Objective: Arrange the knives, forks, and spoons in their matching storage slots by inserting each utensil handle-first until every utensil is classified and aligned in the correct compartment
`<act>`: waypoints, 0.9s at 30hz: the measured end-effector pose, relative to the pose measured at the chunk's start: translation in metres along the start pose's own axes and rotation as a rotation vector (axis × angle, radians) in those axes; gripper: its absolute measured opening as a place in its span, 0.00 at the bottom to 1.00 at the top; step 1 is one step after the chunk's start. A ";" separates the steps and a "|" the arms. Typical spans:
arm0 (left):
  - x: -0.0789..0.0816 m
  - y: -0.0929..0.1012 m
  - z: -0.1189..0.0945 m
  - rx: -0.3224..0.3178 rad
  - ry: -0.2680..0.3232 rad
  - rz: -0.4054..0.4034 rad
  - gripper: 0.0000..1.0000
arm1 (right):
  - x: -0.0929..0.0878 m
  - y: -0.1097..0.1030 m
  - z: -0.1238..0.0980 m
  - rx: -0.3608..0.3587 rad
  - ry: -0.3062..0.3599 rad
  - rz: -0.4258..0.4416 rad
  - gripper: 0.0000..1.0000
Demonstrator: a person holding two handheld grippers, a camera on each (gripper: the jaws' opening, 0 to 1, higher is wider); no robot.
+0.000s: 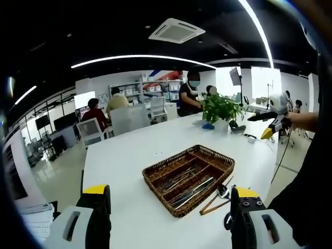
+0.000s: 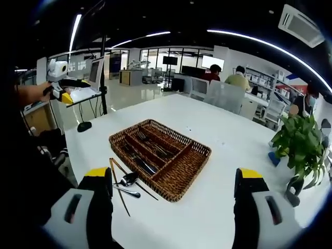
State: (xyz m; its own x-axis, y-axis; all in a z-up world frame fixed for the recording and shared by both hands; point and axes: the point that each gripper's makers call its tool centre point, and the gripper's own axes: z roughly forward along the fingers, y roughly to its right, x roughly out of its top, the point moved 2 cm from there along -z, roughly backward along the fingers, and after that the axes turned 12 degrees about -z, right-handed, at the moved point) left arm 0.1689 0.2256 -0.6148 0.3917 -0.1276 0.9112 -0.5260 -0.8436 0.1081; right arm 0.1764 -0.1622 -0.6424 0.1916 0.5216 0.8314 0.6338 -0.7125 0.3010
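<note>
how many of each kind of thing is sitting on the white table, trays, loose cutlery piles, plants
wicker tray, holding cutlery in its compartments: 1
loose cutlery pile beside the tray (a spoon and thin sticks; exact pieces too small to count): 1
potted plant: 1
total: 3

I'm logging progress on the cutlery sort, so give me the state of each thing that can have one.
left gripper: open, holding nothing.
right gripper: open, holding nothing.
wicker tray: flat on the white table, some cutlery already lying in its compartments.
spoons: loose on the table beside the tray, not sorted.
chopsticks: loose on the table beside the spoons, outside the tray.
potted plant: upright.
</note>
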 end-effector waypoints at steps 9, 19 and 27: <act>-0.003 0.017 0.010 -0.047 -0.022 0.013 1.00 | 0.007 -0.008 -0.003 0.023 0.015 -0.037 0.99; -0.015 0.037 0.027 -0.107 -0.071 0.054 1.00 | 0.009 -0.012 -0.011 0.012 0.019 -0.052 0.99; -0.013 0.038 0.034 -0.140 -0.075 0.065 1.00 | 0.010 -0.023 -0.003 0.023 0.008 -0.029 0.99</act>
State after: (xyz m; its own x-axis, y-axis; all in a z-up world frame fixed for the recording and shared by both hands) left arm 0.1693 0.1775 -0.6359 0.4063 -0.2225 0.8862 -0.6499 -0.7521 0.1091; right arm 0.1617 -0.1419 -0.6401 0.1668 0.5380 0.8263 0.6561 -0.6861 0.3143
